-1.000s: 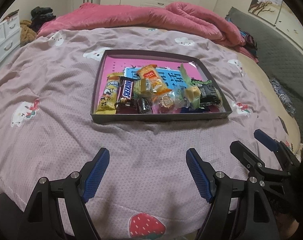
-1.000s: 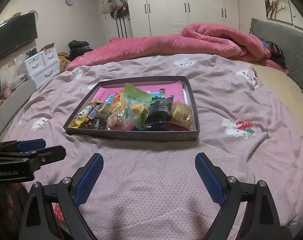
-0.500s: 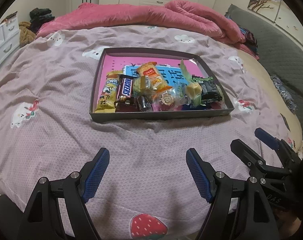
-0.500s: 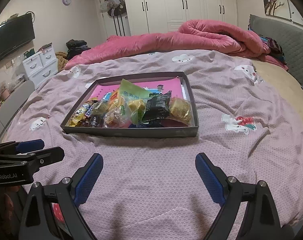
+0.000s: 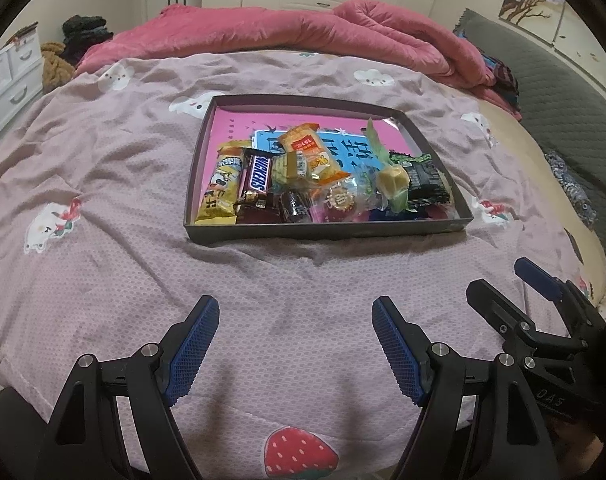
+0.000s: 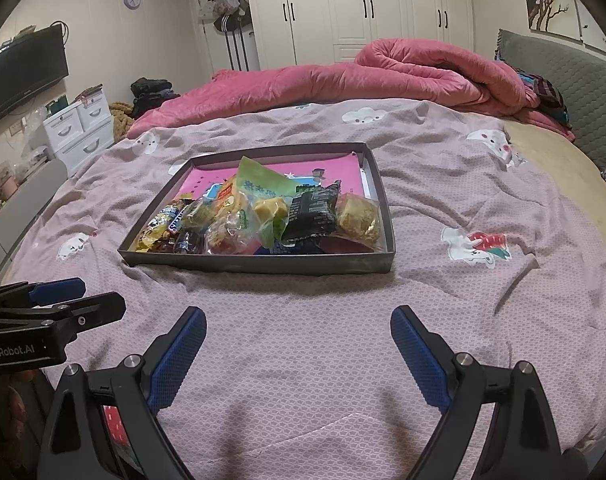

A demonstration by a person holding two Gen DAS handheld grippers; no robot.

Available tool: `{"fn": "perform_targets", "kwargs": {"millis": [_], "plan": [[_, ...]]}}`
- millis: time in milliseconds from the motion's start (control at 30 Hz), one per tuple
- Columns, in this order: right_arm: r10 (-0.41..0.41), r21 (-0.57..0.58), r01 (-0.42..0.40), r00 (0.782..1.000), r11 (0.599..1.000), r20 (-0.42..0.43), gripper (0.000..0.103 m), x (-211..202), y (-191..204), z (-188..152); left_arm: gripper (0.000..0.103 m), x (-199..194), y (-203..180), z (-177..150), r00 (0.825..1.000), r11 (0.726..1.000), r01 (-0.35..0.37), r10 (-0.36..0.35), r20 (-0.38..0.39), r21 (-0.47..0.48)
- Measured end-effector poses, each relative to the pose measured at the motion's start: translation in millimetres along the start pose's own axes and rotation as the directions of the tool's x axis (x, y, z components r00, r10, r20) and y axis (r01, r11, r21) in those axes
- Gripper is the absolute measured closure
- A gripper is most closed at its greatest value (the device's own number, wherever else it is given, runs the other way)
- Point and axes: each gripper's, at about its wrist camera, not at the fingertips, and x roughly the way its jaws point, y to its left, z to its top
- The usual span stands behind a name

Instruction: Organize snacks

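So I'm hovering, both grippers [image 5: 295,344] [image 6: 299,354] spread wide and empty; next I reach up-frame to the tray [image 5: 327,232] for one snack [image 5: 257,178].

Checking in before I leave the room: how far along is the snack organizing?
Nothing looks done: the snacks, including the Snickers bar and black packet, lie jumbled in the tray. Nothing is in hand; the left gripper and right gripper hang open and empty short of the tray. All the sorting is left.

Tray [image 5: 323,233] on bed [image 5: 103,208], snacks [image 5: 315,184] heaped in its near half. Quilt [image 5: 303,36] bunched behind tray. Drawers [image 6: 79,128] left of bed.
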Motion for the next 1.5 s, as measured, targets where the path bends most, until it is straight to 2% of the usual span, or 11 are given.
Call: {"fn": "perform_targets", "kwargs": {"millis": [700,1500], "plan": [[-0.010,-0.003,0.010,1.000,1.000,-0.001,0.009,0.3,-1.9,0.0,0.023,3.2,0.5,0.4,1.000,1.000,-0.012,0.012,-0.018,-0.001],[-0.010,-0.003,0.010,1.000,1.000,-0.003,0.009,0.4,-1.7,0.5,0.023,2.2,-1.5,1.8,1.000,1.000,-0.018,0.018,-0.003,0.013]]}}
